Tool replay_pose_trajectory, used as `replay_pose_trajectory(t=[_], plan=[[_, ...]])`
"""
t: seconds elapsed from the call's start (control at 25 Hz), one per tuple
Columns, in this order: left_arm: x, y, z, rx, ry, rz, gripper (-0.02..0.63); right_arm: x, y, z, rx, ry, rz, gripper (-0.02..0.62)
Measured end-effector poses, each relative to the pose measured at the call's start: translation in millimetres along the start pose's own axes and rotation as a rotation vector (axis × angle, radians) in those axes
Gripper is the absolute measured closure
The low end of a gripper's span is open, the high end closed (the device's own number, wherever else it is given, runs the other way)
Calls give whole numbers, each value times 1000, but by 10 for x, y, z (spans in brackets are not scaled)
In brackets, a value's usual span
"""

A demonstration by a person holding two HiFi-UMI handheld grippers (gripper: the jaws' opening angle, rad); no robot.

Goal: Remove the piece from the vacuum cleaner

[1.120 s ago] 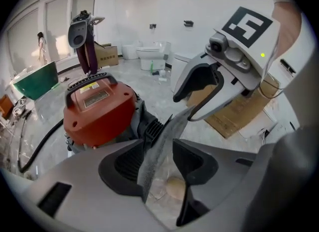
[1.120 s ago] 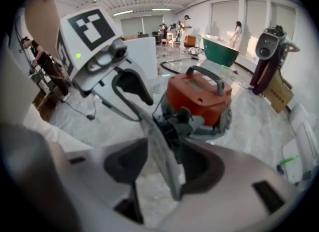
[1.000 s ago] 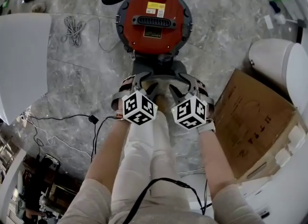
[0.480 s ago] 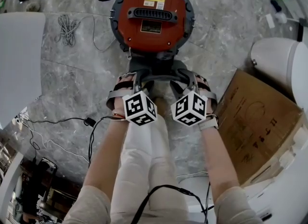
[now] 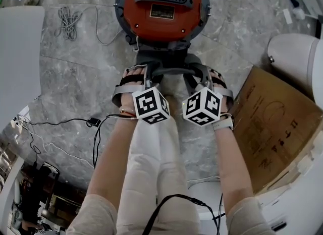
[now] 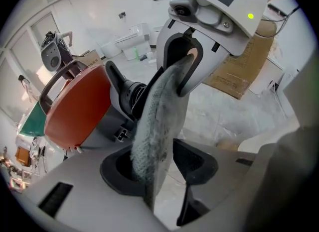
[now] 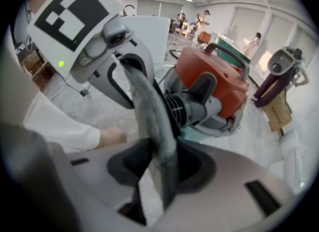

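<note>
While both grippers are down at the grey front of the vacuum [image 5: 161, 12], the removal itself looks barely begun; the piece [image 5: 171, 70], a grey, fuzzy-faced band, sits just this side of the red body, close by the ribbed neck [image 6: 132, 96], low over the floor [image 5: 75, 77], and by the look of it has not come away yet.

The left gripper [image 6: 162, 164] has the band between its fingers [image 6: 197, 161]; one pad lies against it, the other stands off with floor showing in the gap, so that side is not clamped. The right gripper [image 7: 162, 166] has just been closing its fingers [image 7: 197, 169]; the band fills the space between them and they seem to be pinching it.

What is done, then, is the reach and one grip; what is left, as a judgement, is closing the left side, freeing the band from the neck and carrying it clear.

The band's long axis runs crosswise to the vacuum, from one gripper to the other, roughly level and slightly bowed; each gripper view sees it nearly edge-on, leading away towards the other gripper. Whether either end is latched cannot be told.
</note>
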State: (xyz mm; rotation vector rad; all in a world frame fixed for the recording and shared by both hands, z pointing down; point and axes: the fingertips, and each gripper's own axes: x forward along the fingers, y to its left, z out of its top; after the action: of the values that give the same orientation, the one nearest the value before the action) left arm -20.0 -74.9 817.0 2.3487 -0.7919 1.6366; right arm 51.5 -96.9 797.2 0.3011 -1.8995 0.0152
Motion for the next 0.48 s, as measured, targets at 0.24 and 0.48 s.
replay_pose_trajectory(t=[0.24, 0.48], plan=[[-3, 49, 12, -13, 0, 49, 460, -26, -80, -7, 12, -3, -69, 534], [-60, 82, 6, -34, -13, 90, 546, -57, -44, -23, 13, -19, -105, 555]])
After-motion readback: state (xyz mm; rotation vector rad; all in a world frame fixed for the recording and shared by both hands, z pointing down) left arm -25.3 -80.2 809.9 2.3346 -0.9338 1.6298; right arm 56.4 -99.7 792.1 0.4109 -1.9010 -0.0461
